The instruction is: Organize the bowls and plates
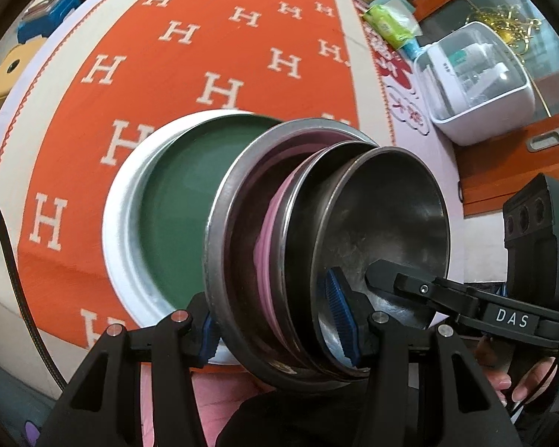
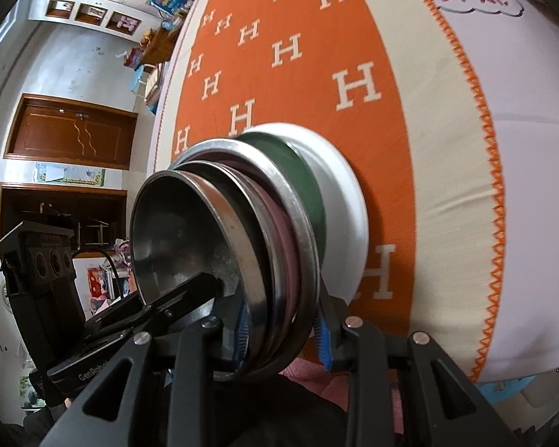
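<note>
While both grippers share one load, the relation that matters is the stack's tilt against the surface beneath it. The nested stack of round steel bowls with a pink plate sandwiched inside [image 1: 316, 246] stands on edge, stack axis near level, mouths facing about 3 o'clock in the left wrist view and about 9 o'clock in the right wrist view.

Left gripper [image 1: 279, 327]: jaws partly closed across the stack's lower rims, one blue pad outside the widest steel rim, the other inside the innermost bowl. Stack is held.

Right gripper [image 2: 283, 335]: jaws narrower, clamped over the same rim bundle, blue pads on either side. Its far finger also shows inside the innermost bowl in the left view.

White-rimmed dish with green interior [image 1: 160, 223] sits behind the stack, at about 9 o'clock of it in the left view; whether it is gripped too, or touches the orange cloth patterned with white H letters [image 1: 212, 37], I cannot tell.

Judgement: both hands equally near; next move needs the stack rotated bottom-down, toward the cloth, with both grips turning together or the rims slip.
</note>
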The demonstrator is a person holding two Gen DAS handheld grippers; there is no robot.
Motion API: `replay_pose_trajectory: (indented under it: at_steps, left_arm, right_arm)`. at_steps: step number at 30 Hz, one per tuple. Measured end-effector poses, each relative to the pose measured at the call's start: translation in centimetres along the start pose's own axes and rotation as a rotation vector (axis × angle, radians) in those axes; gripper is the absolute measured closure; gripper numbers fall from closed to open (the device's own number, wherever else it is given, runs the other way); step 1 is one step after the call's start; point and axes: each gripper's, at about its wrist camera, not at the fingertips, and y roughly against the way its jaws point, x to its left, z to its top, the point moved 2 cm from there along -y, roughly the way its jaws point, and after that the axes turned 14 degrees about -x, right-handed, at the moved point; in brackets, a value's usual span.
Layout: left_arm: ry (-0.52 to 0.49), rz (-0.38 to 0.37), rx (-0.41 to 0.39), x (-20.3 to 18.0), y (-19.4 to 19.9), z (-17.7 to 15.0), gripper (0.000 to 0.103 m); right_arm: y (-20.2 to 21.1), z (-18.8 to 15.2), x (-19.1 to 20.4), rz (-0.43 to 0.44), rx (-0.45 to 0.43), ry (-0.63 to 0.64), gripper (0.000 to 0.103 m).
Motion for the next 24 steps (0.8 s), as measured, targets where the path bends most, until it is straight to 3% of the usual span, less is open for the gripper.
replay_pose_trajectory:
  at_steps: [12,24]
  left_arm:
    - [-0.003,0.004,0.074,2.9,-1.7,1.5,0.054]
    - [-0.056,-0.02,0.124,3.4,-3.0,2.8,0.054]
  right_arm:
    - [-3.0,0.2,1.3,-0.044,0.055,-0.035,0.071]
    - [-3.2,0.3,1.3,-0.086,0.038,-0.087,0.071]
